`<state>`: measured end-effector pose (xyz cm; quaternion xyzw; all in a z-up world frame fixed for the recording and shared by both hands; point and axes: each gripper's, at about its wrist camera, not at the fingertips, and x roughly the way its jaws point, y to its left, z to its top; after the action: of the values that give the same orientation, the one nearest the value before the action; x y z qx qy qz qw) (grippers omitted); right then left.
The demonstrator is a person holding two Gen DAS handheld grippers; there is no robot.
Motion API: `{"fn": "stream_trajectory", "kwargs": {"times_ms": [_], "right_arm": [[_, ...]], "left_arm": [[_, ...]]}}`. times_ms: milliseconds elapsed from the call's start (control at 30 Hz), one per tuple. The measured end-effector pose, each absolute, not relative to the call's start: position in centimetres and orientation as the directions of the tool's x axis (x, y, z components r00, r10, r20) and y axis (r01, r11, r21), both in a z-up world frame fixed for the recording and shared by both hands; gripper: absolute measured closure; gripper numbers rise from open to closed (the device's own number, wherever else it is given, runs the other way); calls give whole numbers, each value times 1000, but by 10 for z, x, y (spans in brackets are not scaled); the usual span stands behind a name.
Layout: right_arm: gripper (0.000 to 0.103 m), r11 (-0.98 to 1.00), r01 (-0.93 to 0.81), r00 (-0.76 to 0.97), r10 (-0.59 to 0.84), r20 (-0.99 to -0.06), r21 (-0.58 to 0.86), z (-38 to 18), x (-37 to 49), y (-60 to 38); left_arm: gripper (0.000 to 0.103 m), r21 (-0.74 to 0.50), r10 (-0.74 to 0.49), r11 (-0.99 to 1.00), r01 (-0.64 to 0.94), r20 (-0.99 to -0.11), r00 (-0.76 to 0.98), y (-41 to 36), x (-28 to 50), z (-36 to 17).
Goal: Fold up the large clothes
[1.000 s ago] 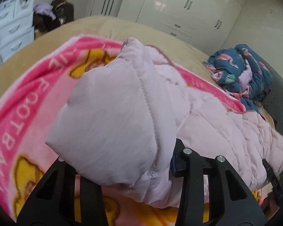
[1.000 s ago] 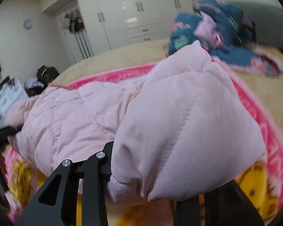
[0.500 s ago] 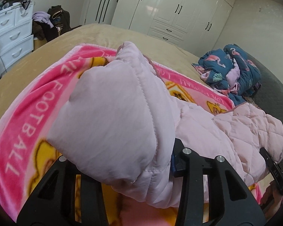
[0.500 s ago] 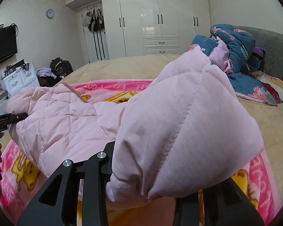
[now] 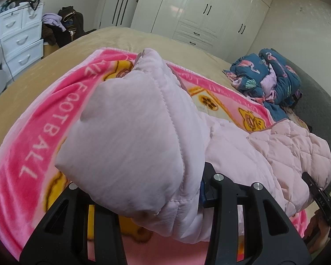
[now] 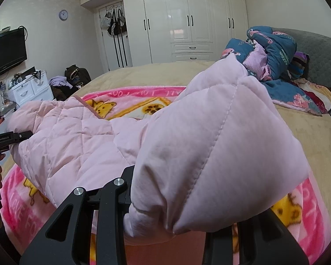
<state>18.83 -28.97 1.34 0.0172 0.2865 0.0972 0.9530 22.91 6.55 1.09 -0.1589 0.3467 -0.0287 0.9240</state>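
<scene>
Fingers both sides clamp pink jacket above blanket.

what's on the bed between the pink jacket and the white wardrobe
Right wrist view: pink cartoon blanket, then bare tan bedcover, between jacket and wardrobe.

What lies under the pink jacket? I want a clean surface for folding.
Under the pink jacket a pink cartoon blanket shows, spread on the tan bedcover. The part of the blanket directly beneath the jacket is covered.
</scene>
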Motion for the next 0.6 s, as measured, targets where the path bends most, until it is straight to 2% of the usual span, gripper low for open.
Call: {"fn": "stream_trajectory", "kwargs": {"times_ms": [600], "right_arm": [[71,977,-161,794,212,-569,140,-3,148,-315]], "left_arm": [[69,-297,-169,954,-40,-643,747,62,181,5]]}}
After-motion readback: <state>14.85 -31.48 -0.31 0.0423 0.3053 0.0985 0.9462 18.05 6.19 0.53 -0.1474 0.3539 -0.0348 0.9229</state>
